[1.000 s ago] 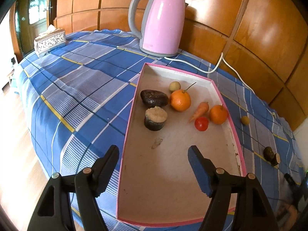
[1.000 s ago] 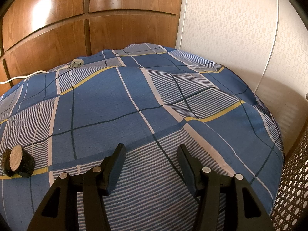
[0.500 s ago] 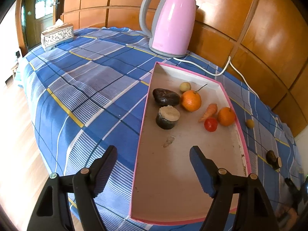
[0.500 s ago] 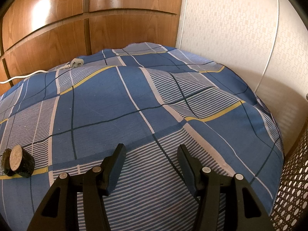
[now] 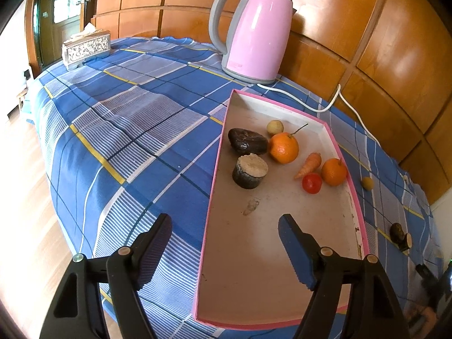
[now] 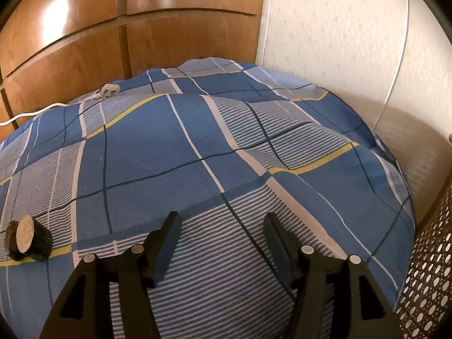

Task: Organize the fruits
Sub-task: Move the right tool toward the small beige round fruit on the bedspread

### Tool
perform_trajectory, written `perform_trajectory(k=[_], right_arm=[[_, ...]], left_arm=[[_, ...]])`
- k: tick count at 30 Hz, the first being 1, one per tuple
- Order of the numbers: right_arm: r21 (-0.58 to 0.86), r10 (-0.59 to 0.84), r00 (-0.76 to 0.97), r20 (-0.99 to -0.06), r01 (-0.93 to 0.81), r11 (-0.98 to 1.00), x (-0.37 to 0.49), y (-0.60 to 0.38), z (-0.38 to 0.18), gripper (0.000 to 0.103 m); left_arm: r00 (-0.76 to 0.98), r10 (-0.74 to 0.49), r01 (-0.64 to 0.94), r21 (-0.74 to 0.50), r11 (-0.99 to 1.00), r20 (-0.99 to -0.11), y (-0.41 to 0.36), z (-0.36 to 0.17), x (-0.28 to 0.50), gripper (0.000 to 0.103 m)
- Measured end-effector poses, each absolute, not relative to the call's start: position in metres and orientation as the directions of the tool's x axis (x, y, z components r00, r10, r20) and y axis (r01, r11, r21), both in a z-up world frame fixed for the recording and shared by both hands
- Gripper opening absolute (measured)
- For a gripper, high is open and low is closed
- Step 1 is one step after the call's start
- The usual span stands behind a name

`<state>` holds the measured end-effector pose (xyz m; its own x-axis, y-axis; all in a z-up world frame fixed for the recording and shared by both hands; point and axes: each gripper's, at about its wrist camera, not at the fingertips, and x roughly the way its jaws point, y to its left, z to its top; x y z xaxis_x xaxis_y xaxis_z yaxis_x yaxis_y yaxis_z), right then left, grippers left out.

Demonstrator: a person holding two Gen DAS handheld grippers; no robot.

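A pink-rimmed tray (image 5: 214, 169) lies on the blue checked cloth. In it are two oranges (image 5: 283, 147) (image 5: 334, 172), a carrot (image 5: 309, 164), a tomato (image 5: 312, 183), a small pale fruit (image 5: 275, 127), a dark avocado (image 5: 247, 141) and a cut dark fruit (image 5: 249, 171). Outside it, to the right, lie a small yellow fruit (image 5: 367, 183) and a cut dark piece (image 5: 399, 234). My left gripper (image 5: 224, 234) hangs open over the tray's near left edge, holding nothing. My right gripper (image 6: 221, 227) is opening over bare cloth, nothing between its fingers; the cut dark piece (image 6: 26, 241) lies to its left.
A pink kettle (image 5: 254, 32) stands behind the tray, its white cord (image 5: 325, 107) trailing right to a plug (image 6: 108, 92). A patterned tissue box (image 5: 86, 48) sits far left. Wood panelling backs the table; a perforated basket (image 6: 429, 268) stands at the right edge.
The left wrist view has shifted left, so the tray sits further right in it. The right gripper's jaws have spread a little wider. The right wrist view is otherwise unchanged.
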<state>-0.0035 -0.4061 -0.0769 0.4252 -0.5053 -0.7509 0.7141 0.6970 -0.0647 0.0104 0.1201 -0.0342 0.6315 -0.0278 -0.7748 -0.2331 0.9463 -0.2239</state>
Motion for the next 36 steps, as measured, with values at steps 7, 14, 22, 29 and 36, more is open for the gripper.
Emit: perform_trajectory(k=[7, 14, 22, 29, 36], right_arm=[[-0.010, -0.418, 0.422, -0.804, 0.694, 0.720, -0.004, -0.408, -0.071, 0.062], [0.066, -0.332, 0.492, -0.805, 0.629, 0.774, 0.003, -0.392, -0.056, 0.062], [0.131, -0.235, 0.597, -0.767, 0.503, 0.854, 0.020, -0.366, -0.026, 0.062], [0.197, -0.076, 0.659, -0.748, 0.330, 0.923, 0.041, -0.330, -0.010, 0.062], [0.197, 0.061, 0.665, -0.745, 0.132, 0.971, 0.071, -0.280, -0.003, 0.062]], left_arm=[[0.629, -0.026, -0.238, -0.225, 0.945, -0.777, 0.120, -0.035, 0.011, 0.078], [0.626, -0.022, -0.245, -0.223, 0.943, -0.780, 0.121, -0.035, 0.010, 0.081], [0.617, -0.018, -0.251, -0.218, 0.943, -0.787, 0.121, -0.039, 0.011, 0.081], [0.616, 0.000, -0.266, -0.209, 0.941, -0.788, 0.126, -0.039, 0.010, 0.081], [0.607, 0.007, -0.278, -0.204, 0.939, -0.794, 0.128, -0.042, 0.010, 0.081]])
